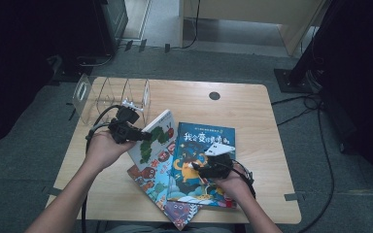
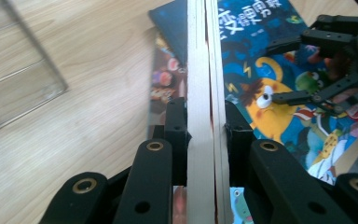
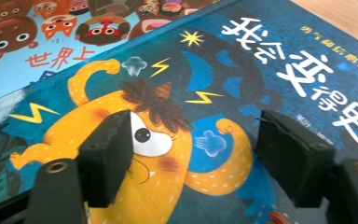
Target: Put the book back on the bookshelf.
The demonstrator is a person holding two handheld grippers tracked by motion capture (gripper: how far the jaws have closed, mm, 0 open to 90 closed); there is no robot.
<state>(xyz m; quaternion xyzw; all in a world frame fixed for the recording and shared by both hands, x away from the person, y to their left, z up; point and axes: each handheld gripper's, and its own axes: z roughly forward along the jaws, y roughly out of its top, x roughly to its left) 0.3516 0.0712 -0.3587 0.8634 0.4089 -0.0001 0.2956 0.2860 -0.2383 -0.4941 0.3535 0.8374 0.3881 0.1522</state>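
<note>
My left gripper [image 1: 144, 136] is shut on a white picture book with a green caterpillar cover [image 1: 156, 132], holding it tilted up off the table by its edge. In the left gripper view the jaws [image 2: 205, 126] pinch the book's pale page block [image 2: 204, 70] edge-on. A dark blue picture book with a yellow monster [image 1: 201, 145] lies flat at the table's middle. My right gripper [image 1: 198, 169] hovers low over its cover [image 3: 242, 60], open, with nothing between its pads [image 3: 109, 154]. The right gripper [image 2: 272, 72] also appears open in the left gripper view.
A light blue book with red monster faces [image 1: 150, 180] lies partly under the blue one [image 3: 51, 37]. A clear acrylic book rack [image 1: 111, 97] stands at the table's back left. The wooden table [image 1: 252, 111] has bare room at right and back.
</note>
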